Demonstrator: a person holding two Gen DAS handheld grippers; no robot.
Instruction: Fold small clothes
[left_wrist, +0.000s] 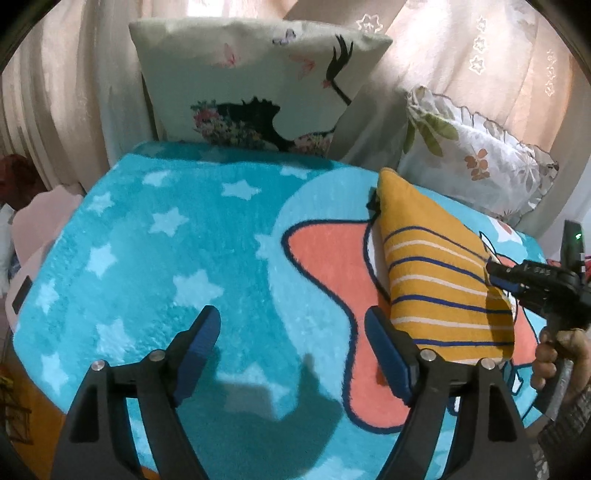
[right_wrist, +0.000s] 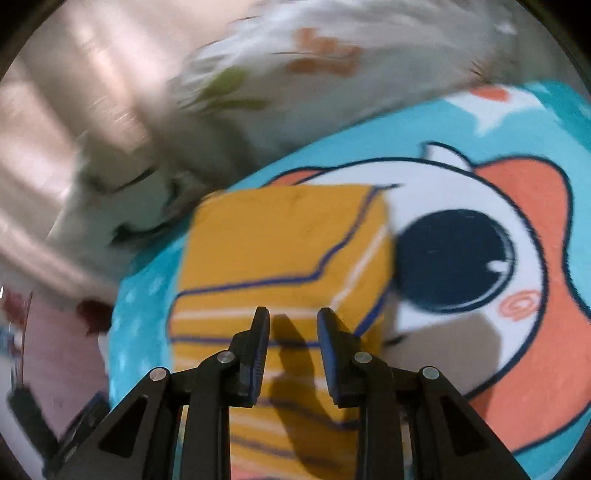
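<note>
Folded yellow garment (left_wrist: 439, 284) with blue and white stripes, lying on a turquoise fleece blanket (left_wrist: 155, 236) printed with pale stars and a big orange cartoon figure with a dark round eye (right_wrist: 456, 260). Beyond the fingertips in the left wrist view, at the blanket's far edge, a cream cushion (left_wrist: 255, 81) with a dark silhouette and butterflies, propped upright against pale pink curtains (left_wrist: 480, 66); off to the right of it, a white frilled pillow (left_wrist: 476, 155) with leaf and flower print. Left gripper (left_wrist: 291, 325) hovering above bare blanket, fingers spread wide with nothing between them, the garment just outside the right-hand finger (left_wrist: 388, 354) and reaching away past its tip. Right gripper (right_wrist: 293, 321) pointing down over the near end of the garment, fingers close together with a narrow gap, not pinching: only their shadow on the cloth between them, whether the tips touch the fabric impossible to tell. Right wrist view smeared by motion blur. Same gripper seen from the left camera at the garment's right edge, a hand (left_wrist: 554, 354) wrapped around its handle.
</note>
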